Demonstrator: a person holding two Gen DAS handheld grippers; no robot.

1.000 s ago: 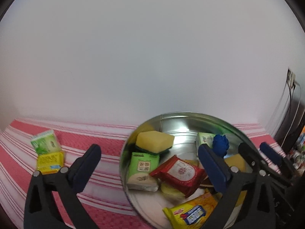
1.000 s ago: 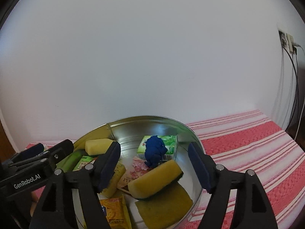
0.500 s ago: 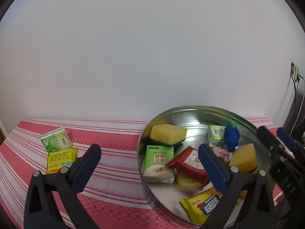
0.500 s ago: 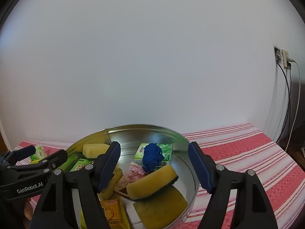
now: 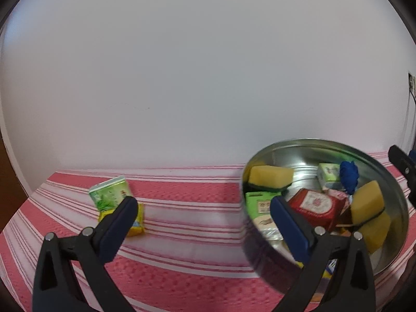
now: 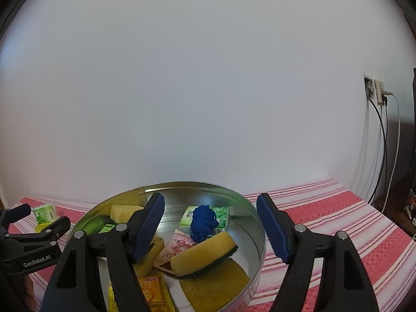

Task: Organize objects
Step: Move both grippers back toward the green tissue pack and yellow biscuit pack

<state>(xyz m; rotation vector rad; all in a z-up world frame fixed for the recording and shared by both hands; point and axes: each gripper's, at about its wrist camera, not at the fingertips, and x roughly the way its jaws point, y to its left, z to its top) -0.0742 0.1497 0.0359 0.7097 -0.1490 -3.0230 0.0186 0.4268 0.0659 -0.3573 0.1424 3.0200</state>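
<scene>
A round metal tin point(image 5: 395, 202) point(image 6: 249, 208) holds yellow sponges point(image 5: 270, 175) point(image 6: 202, 249), a blue cloth ball point(image 5: 349, 174) point(image 6: 204, 219), green packets point(image 6: 221, 214) and a red packet point(image 5: 316, 205). A green packet point(image 5: 110, 193) and a yellow packet point(image 5: 137, 221) lie on the red striped cloth left of the tin. My left gripper point(image 5: 202, 223) is open and empty over the cloth between those packets and the tin. My right gripper point(image 6: 210, 226) is open and empty above the tin.
The red-and-white striped tablecloth point(image 5: 187, 200) covers the table up to a white wall. A wall socket with cables point(image 6: 377, 93) is at the right. The left gripper's body point(image 6: 28, 244) shows at the left of the right wrist view.
My left gripper has swung left, away from the tin toward the two loose packets. My right gripper has drawn back and up a little from the tin.
</scene>
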